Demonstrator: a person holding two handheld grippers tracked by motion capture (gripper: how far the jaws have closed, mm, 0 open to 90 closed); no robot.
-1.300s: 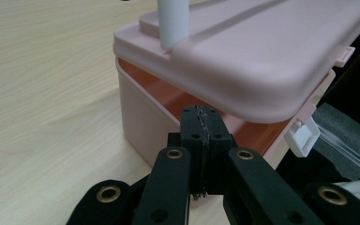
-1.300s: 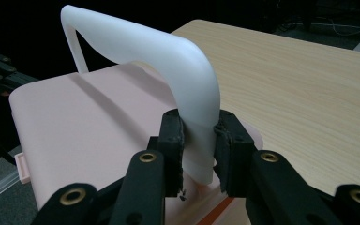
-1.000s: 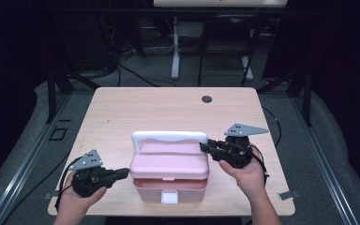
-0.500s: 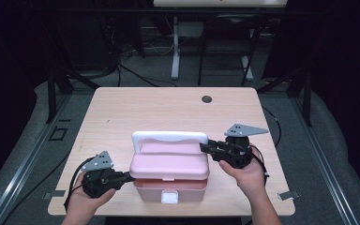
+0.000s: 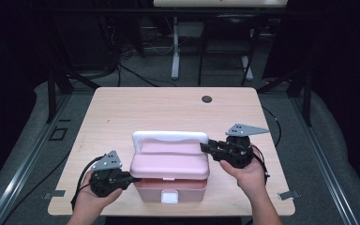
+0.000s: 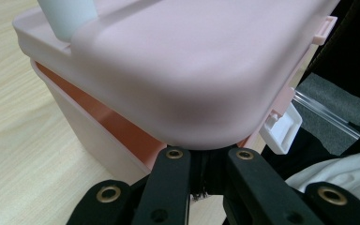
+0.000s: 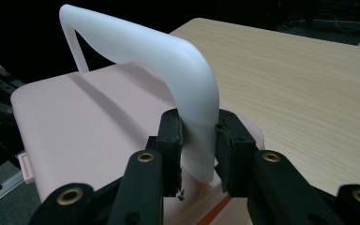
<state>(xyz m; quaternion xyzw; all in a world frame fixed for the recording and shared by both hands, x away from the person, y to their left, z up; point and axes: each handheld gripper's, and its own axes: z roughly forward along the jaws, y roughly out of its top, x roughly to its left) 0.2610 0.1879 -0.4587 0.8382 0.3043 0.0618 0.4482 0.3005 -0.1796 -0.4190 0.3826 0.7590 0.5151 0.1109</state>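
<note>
The pink box [image 5: 170,174] sits at the table's [image 5: 122,112] near edge. The closed left gripper [image 5: 130,178] presses under its lid's left corner, so lift gently, while the right gripper [image 5: 205,146] clamps the white handle [image 5: 168,138]; steady the box there.

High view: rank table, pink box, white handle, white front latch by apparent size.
Largest to smallest:
1. table
2. pink box
3. white handle, clamped at its end by the right gripper
4. white front latch
The gaps are plain, so nearness to the camera does not change the order.
</note>
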